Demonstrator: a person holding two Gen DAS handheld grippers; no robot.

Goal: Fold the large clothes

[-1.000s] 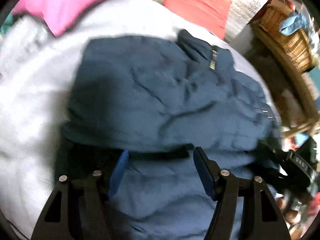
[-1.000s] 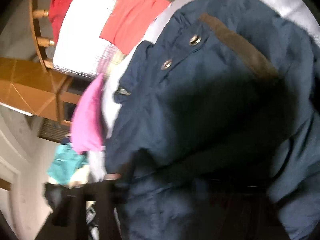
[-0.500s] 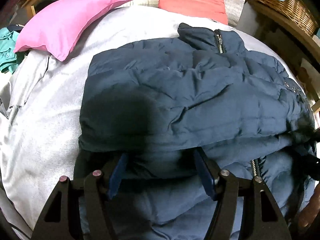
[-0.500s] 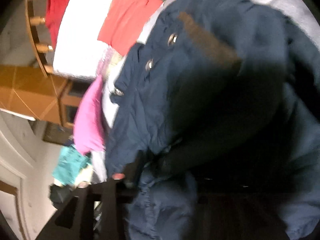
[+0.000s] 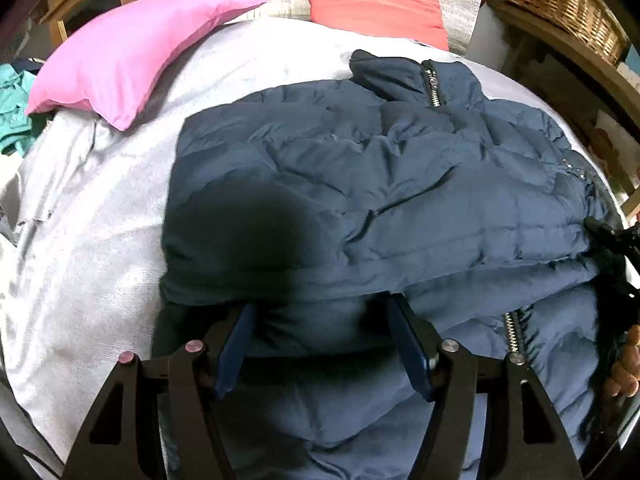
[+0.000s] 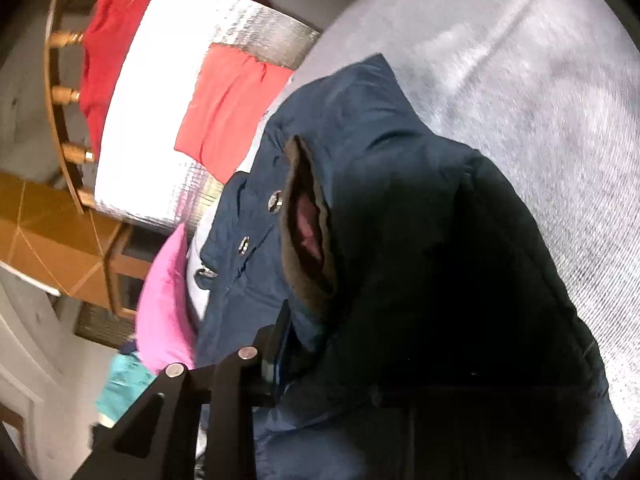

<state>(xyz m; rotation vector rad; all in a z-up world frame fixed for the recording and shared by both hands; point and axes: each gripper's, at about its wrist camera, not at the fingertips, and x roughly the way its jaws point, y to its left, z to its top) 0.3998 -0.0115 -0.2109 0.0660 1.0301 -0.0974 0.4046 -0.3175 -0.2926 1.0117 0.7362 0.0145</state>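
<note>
While the jacket (image 5: pixel 380 184) lies on the bed (image 5: pixel 100 240) with one fold laid over, more folds look left; my left gripper (image 5: pixel 324 344) is spread, fabric between its fingers, not pinched; my right gripper (image 6: pixel 344 360) is closing on a jacket edge. Pillow (image 5: pixel 124 64), basket (image 5: pixel 560 8) near; nothing blocks.

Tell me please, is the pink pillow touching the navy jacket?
Apart. The left wrist view shows a strip of bare grey bedspread between the pink pillow and the navy jacket.
</note>
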